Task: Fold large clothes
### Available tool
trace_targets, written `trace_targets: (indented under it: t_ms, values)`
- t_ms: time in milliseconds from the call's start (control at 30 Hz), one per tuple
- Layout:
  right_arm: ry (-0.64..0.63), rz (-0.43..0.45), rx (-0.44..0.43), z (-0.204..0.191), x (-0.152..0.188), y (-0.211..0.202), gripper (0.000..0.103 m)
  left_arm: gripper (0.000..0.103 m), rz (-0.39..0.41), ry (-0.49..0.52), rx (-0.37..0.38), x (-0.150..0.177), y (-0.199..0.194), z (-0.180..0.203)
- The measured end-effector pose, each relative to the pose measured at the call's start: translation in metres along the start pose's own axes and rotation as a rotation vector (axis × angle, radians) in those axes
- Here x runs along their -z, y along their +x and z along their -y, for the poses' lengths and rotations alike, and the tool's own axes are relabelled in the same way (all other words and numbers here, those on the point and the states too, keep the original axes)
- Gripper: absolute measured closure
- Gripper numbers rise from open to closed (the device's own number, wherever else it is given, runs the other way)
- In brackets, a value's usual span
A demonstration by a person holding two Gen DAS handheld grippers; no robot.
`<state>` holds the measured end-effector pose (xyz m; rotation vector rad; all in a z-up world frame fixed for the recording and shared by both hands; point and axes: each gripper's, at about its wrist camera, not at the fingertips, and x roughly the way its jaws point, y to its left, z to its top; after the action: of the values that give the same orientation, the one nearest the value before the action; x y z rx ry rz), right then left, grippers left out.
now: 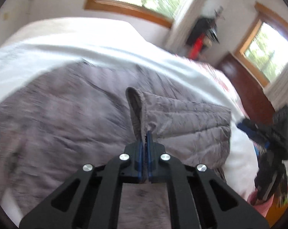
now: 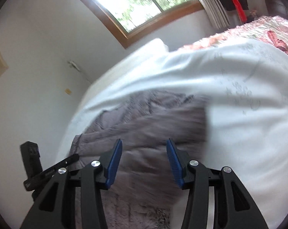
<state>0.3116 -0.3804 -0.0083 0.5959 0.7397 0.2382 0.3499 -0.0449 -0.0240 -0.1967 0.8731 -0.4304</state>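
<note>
Left wrist view: the left tool is clamped on a raised fold of the grey quilted jacket, which lies spread on the white sheet of the bed. Right wrist view: the right tool hangs above the jacket, pads spread, gripping nothing.

White-sheeted bed under grey quilted jacket, floral cover.
</note>
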Motion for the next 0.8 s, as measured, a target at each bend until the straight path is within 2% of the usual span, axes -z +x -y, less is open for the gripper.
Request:
trace_targets:
  t_ms: [67,167,400,533,600,667,800]
  values:
    - [0.001,0.003,-0.033,0.000,-0.002,-0.001,0.054,0.101,0.053,-0.014,-0.053,-0.007,-0.021,-0.019]
    - [-0.011,-0.046,-0.031,-0.008,-0.004,0.013,0.054,0.101,0.077,-0.054,-0.129,-0.012,-0.039,-0.047]
    - [-0.091,-0.219,0.052,-0.035,-0.001,0.093,0.054,0.101,0.052,-0.111,-0.276,-0.015,-0.039,-0.100]
    - [-0.114,-0.293,0.157,-0.036,0.009,0.126,0.054,0.100,-0.019,-0.122,-0.296,-0.010,-0.018,-0.122]
    - [-0.113,-0.328,0.207,-0.028,0.017,0.139,0.059,0.099,-0.059,-0.139,-0.296,-0.010,-0.004,-0.135]
    - [-0.127,-0.334,0.224,-0.024,0.026,0.146,0.059,0.093,-0.090,-0.154,-0.280,-0.005,0.008,-0.146]
    - [-0.140,-0.345,0.259,-0.029,0.026,0.145,0.059,0.088,-0.094,-0.188,-0.249,0.000,0.011,-0.159]
